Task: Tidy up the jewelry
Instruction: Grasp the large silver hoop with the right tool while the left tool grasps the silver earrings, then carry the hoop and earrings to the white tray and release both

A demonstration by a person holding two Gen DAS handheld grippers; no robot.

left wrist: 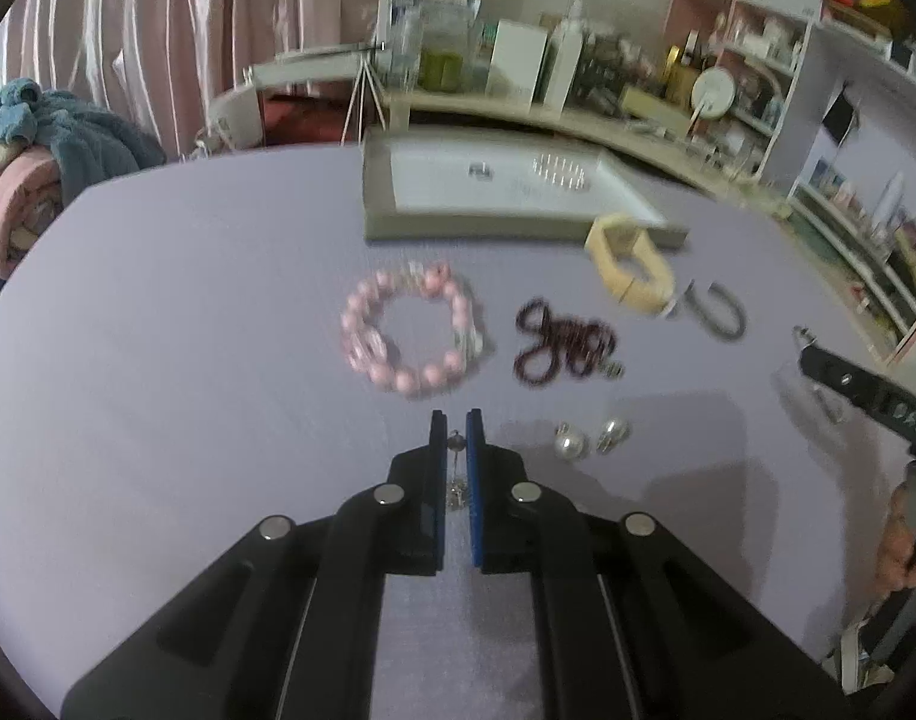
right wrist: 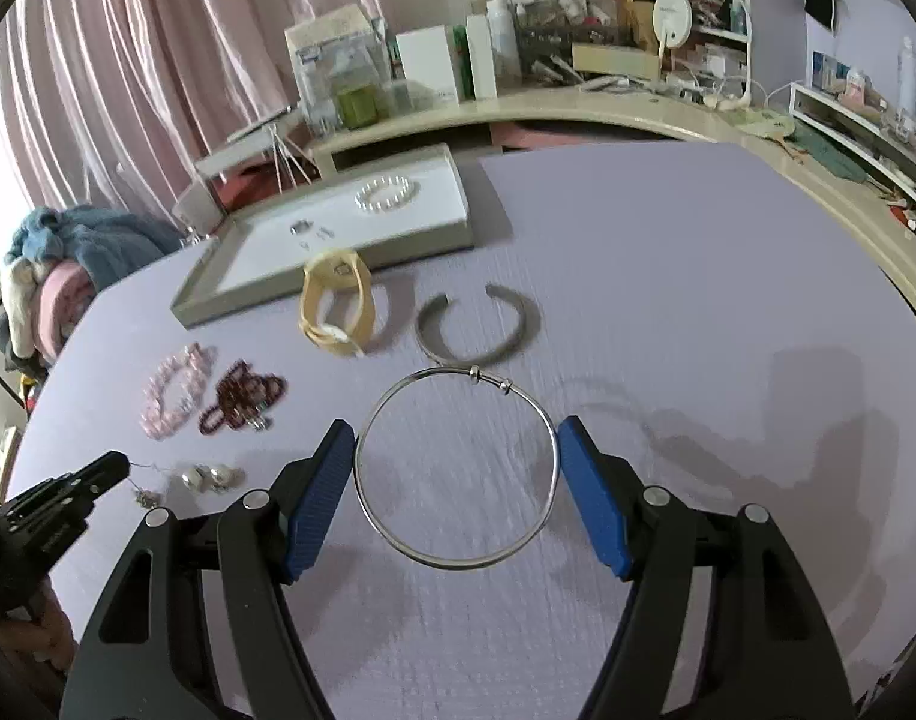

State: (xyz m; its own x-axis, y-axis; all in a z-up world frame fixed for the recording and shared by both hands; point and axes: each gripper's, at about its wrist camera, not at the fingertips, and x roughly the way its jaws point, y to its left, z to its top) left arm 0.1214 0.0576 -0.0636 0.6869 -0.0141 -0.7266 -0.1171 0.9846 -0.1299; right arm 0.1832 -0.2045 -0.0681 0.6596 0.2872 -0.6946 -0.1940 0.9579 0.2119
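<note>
Few pieces are put away so far. Inside the tray (right wrist: 452, 234) lie a white pearl bracelet (right wrist: 387, 194) and some tiny silver bits (right wrist: 302, 229); they are too small to name.

Most of the jewelry is not in the tray yet. It lies on the purple table (right wrist: 667, 276). Right in front of the tray stands a cream watch (right wrist: 336, 312), and it looks as if it touches the tray's front edge. Just beside the watch is a gray open cuff (right wrist: 478, 327). Farther from the tray are a pink bead bracelet (left wrist: 411, 327), a dark red bead string (left wrist: 562, 343) and two pearl earrings (left wrist: 589, 437).

The left gripper (left wrist: 456, 420) has its blue pads almost pressed together, pinching a small silver dangly piece (left wrist: 456, 468), maybe an earring. It is near the pearl earrings, well apart from the tray.

The right gripper (right wrist: 456, 432) is spread wide. A thin silver bangle (right wrist: 458, 563) sits between its pads. It is hard to tell if the pads touch it. The bangle is on the near side of the cuff, far from the tray.

I think the job is only started. About seven pieces are left to put away.
</note>
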